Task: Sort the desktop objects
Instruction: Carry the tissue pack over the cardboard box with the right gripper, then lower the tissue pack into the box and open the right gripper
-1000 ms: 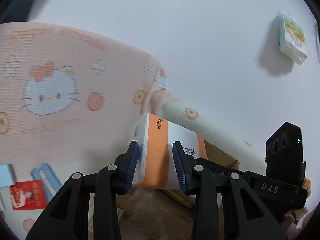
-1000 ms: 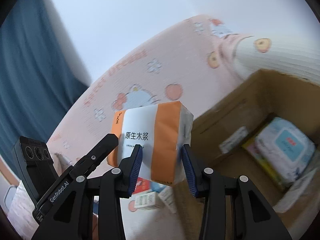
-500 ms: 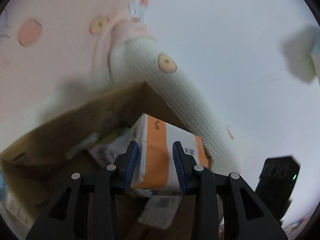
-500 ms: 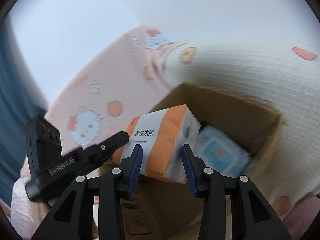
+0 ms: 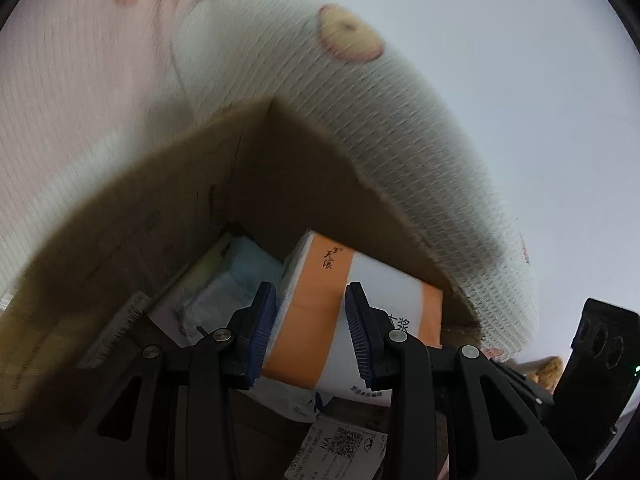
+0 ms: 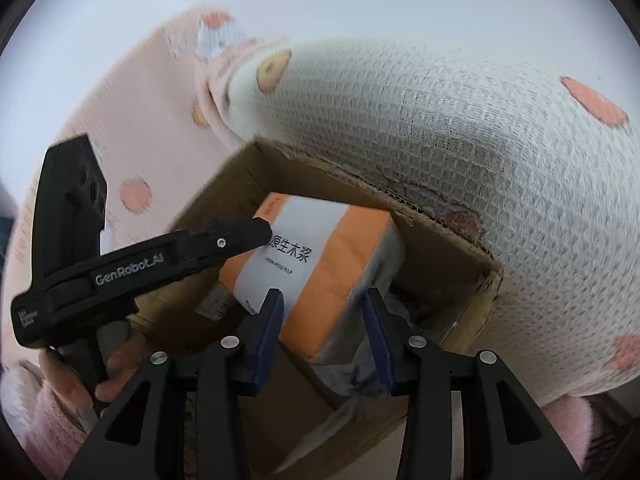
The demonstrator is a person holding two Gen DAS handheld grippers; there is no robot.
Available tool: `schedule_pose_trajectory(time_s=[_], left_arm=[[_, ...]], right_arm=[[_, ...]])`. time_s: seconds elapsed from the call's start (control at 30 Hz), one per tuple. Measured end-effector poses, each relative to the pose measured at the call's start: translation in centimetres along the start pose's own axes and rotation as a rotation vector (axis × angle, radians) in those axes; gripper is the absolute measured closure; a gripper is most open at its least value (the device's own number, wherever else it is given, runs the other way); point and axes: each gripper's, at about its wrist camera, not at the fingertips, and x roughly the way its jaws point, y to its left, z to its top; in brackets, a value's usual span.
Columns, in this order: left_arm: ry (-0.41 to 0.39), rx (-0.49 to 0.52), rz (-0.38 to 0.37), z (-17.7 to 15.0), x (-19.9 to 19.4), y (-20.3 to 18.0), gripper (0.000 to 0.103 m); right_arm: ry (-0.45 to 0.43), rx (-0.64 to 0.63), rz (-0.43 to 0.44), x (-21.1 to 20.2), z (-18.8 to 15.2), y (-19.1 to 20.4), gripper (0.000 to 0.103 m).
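Pale wall fills the top of both views, and under it a pink cartoon-print cloth (image 6: 132, 128) and a white waffle-weave cloth (image 6: 460, 152) lie right up against an open cardboard box (image 6: 452, 264). An orange-and-white tissue pack (image 5: 352, 304) hangs inside the box mouth, low between the walls, carried from two ends at once: the left claw (image 5: 310, 334) pinches one end between its blue pads, and the right claw (image 6: 322, 340) pinches the other, so neither is spread nor fully pressed together. Two grips look sensible for a soft, bulky pack that would sag or twist from one end, and both claws tilt steeply down, which suits lowering it into the box; whether it already rests on what lies below, I cannot tell. Left wrist view alone shows what sits under and beside the pack: a pale blue-and-white soft pack (image 5: 224, 280) against the far corner, a ruler (image 5: 120, 328) leaning on the left wall, and a printed label (image 5: 340, 448) near the floor of the box. Right wrist view alone shows the printed front face of the tissue pack, the torn corrugated rim of the box by the white cloth, and the left claw from outside, its black body in a hand (image 6: 76, 380) with a fluffy pink sleeve (image 6: 48, 428) at the lower left. Judging by this, the pack is nearly placed and only release is left.
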Motion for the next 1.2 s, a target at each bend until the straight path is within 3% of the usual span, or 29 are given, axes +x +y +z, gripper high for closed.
schedule_pose_trajectory(time_s=[0.23, 0.37, 0.53, 0.6, 0.63, 0.7, 0.73, 0.8, 0.87, 0.97, 1.1, 1.2], left_arm=[[0.031, -0.036, 0.025, -0.6, 1.0, 0.4, 0.065], [0.08, 0.0, 0.144, -1.6, 0.1, -0.1, 0.062], [0.103, -0.114, 0.181, -3.5, -1.2, 1.5, 0.062], [0.123, -0.146, 0.201, -4.2, -1.1, 2.2, 0.079], [0.154, -0.143, 0.233, -4.5, -0.7, 2.3, 0.095], [0.205, -0.154, 0.282, -4.6, 0.4, 2.7, 0.096], [0.217, -0.17, 0.289, -4.9, 0.8, 3.0, 0.096], [0.244, -0.186, 0.299, -5.3, 1.7, 3.1, 0.096], [0.256, -0.192, 0.302, -5.6, 2.2, 3.2, 0.096], [0.285, -0.188, 0.296, -5.8, 3.1, 3.0, 0.096], [0.271, -0.184, 0.306, -5.6, 4.1, 2.8, 0.096], [0.28, -0.214, 0.267, -5.7, 4.8, 2.9, 0.096]], right_arm=[[0.029, -0.019, -0.042, 0.7, 1.0, -0.6, 0.063], [0.06, -0.043, -0.035, 0.8, 1.1, -0.6, 0.061], [0.082, -0.076, -0.018, 0.8, 0.7, 0.0, 0.057], [0.089, -0.092, -0.002, 0.9, 0.6, 0.6, 0.057], [0.091, -0.109, 0.004, 0.9, 0.5, 0.9, 0.059], [0.085, -0.179, -0.043, 1.1, 0.2, 2.1, 0.086], [0.102, -0.219, -0.073, 1.4, 0.2, 2.5, 0.094], [0.156, -0.187, 0.018, 1.6, 0.5, 2.4, 0.094], [0.175, -0.179, 0.052, 1.3, 0.5, 2.3, 0.094], [0.136, -0.228, -0.027, 0.3, 0.6, 2.7, 0.094], [0.214, -0.209, 0.009, 1.2, 1.1, 2.4, 0.094], [0.259, -0.205, -0.016, 2.0, 1.0, 2.0, 0.094]])
